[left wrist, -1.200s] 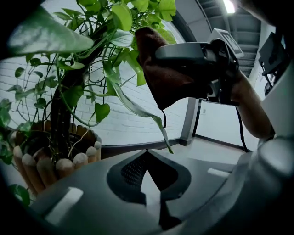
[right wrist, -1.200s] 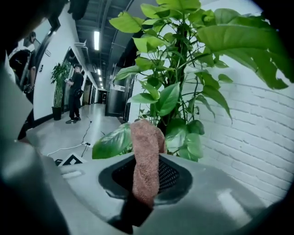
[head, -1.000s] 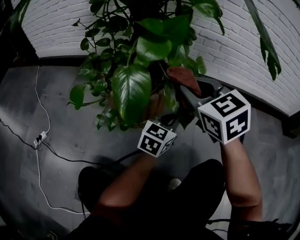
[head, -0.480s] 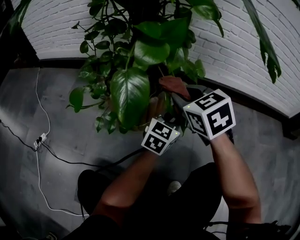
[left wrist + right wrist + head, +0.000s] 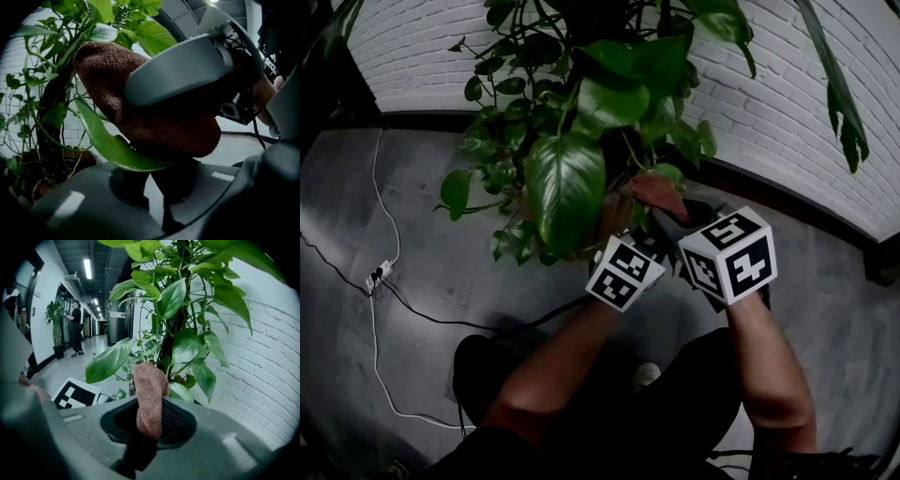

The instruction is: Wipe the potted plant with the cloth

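Note:
The potted plant (image 5: 581,122) stands on the grey floor by the brick wall, its pot (image 5: 605,220) half hidden under big green leaves. A reddish-brown cloth (image 5: 657,193) sticks out of my right gripper (image 5: 149,423), which is shut on it. In the left gripper view the cloth (image 5: 140,110) presses down on a long green leaf (image 5: 110,147), and the right gripper's grey jaw arches over it. The leaf's end lies at the closed jaws of my left gripper (image 5: 145,180), directly beneath the cloth. Both marker cubes sit close together in front of the pot.
A white cable and power strip (image 5: 377,277) and a black cable (image 5: 478,323) run over the floor at left. The white brick wall (image 5: 769,112) curves behind the plant. Another plant's long leaf (image 5: 839,94) hangs at upper right. A person (image 5: 75,326) stands far down the corridor.
The right gripper has come in to the left and lower, drawing the cloth down the leaf toward me. The left gripper has shifted only slightly to the right.

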Available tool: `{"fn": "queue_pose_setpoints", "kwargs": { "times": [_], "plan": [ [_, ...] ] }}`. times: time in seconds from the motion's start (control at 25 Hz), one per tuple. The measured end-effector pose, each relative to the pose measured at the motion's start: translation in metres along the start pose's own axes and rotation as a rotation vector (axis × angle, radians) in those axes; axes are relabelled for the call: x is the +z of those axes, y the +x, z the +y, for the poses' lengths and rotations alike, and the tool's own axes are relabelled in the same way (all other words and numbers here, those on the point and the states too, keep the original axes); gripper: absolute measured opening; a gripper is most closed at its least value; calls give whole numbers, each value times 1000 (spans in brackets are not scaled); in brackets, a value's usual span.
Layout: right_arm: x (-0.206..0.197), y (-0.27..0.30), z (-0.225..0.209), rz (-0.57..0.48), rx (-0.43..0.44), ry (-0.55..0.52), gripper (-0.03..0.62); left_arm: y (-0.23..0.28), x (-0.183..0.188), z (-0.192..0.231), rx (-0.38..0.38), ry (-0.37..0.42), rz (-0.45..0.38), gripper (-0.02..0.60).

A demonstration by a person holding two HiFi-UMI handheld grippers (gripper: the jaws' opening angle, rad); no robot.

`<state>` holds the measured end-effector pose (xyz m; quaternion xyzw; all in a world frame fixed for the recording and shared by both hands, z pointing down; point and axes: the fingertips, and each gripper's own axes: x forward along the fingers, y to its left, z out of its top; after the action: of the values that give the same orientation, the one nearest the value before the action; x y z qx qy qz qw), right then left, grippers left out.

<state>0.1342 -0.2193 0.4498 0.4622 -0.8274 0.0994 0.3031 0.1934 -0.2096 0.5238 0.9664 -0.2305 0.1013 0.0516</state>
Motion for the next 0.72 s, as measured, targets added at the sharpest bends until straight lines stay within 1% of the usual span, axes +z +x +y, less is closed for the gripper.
{"fn": "queue_pose_setpoints", "kwargs": {
  "times": [0.28, 0.72],
  "plan": [
    [-29, -12, 13, 33, 6, -14, 64, -1, -2, -2, -3, -4, 2, 15],
    [-63, -41, 32, 10, 36, 34, 66, -1, -1, -4, -11, 9, 6, 15]
  ]
}}
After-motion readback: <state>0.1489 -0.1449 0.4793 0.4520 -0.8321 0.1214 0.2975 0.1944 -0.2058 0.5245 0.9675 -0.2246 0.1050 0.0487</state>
